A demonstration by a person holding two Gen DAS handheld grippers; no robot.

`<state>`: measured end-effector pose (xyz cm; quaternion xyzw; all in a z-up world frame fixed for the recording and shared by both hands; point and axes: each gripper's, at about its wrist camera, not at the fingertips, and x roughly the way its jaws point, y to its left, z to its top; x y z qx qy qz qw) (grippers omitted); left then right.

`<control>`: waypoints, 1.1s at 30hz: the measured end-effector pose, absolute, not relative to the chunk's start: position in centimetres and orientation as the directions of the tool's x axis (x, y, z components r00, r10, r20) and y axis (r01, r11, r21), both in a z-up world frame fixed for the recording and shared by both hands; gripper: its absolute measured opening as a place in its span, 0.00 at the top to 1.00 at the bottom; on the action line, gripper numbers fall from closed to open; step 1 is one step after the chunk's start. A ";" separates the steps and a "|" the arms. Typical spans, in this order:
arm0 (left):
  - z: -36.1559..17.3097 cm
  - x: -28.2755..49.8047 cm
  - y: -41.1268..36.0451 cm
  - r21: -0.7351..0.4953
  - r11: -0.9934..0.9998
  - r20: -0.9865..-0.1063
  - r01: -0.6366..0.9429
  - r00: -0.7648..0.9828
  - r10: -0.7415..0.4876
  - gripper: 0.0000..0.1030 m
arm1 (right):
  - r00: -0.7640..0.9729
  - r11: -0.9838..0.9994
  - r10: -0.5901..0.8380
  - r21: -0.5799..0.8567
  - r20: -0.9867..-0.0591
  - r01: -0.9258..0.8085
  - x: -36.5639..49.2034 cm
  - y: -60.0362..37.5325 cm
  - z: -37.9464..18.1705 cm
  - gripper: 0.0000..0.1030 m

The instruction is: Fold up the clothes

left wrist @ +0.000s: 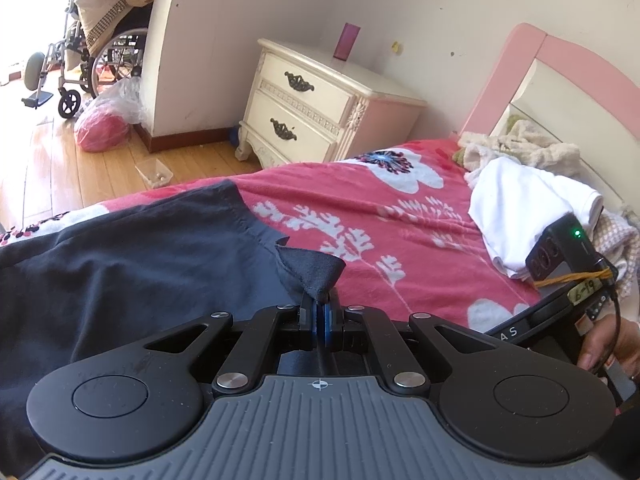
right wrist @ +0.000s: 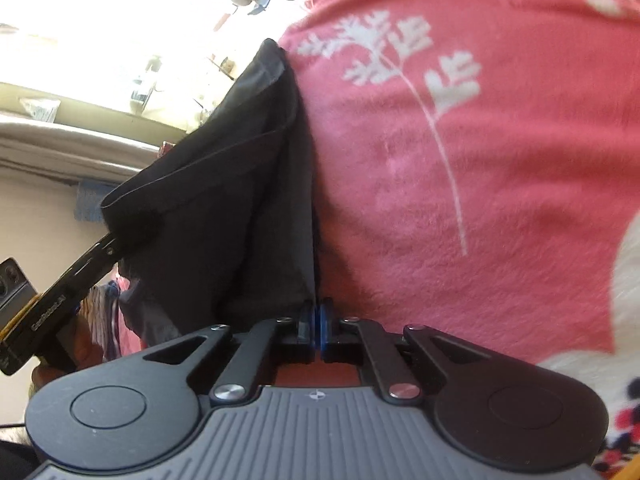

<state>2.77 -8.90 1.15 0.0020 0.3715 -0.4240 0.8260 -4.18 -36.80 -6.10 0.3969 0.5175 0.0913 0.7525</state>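
Note:
A dark navy garment (left wrist: 140,264) lies spread over the left part of the red floral bedspread (left wrist: 400,216). My left gripper (left wrist: 320,308) is shut on a bunched corner of it, which sticks up from between the blue pads. In the right wrist view the same garment (right wrist: 224,200) hangs in folds, lifted off the bedspread (right wrist: 440,160). My right gripper (right wrist: 317,316) is shut on a thin edge of that cloth. The left tool's black arm (right wrist: 60,300) reaches into the cloth from the left. A hand (left wrist: 608,344) holds the right tool at the frame's right edge.
A folded white garment (left wrist: 516,208) and a fluffy cream blanket (left wrist: 520,148) lie by the pink headboard (left wrist: 560,64). A cream nightstand (left wrist: 320,104) stands beside the bed. On the wooden floor are a clear box (left wrist: 154,172), a plastic bag (left wrist: 104,128) and a wheelchair (left wrist: 92,60).

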 end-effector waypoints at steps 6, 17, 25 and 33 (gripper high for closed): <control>1.0 2.5 -9.3 -0.308 0.627 -0.620 0.715 0.349 -0.703 0.99 | 0.420 0.792 0.452 0.571 -0.787 0.217 -5.2 -35.2 -6.0 0.98; -1.7 0.8 -12.4 -0.355 0.547 -0.706 0.758 0.166 -0.688 0.88 | 0.462 0.824 0.358 0.507 -0.812 0.254 -5.7 -36.3 -6.2 0.94; -0.3 -0.5 -8.9 -0.337 0.540 -0.729 0.772 0.149 -0.668 0.66 | 0.528 0.753 0.341 0.562 -0.778 0.343 -7.1 -39.2 -5.5 0.94; 1.7 -0.8 0.5 -0.098 0.684 -0.878 0.722 0.261 -0.401 0.66 | 0.591 0.815 0.421 0.573 -0.688 0.087 -4.9 -33.9 -3.1 0.94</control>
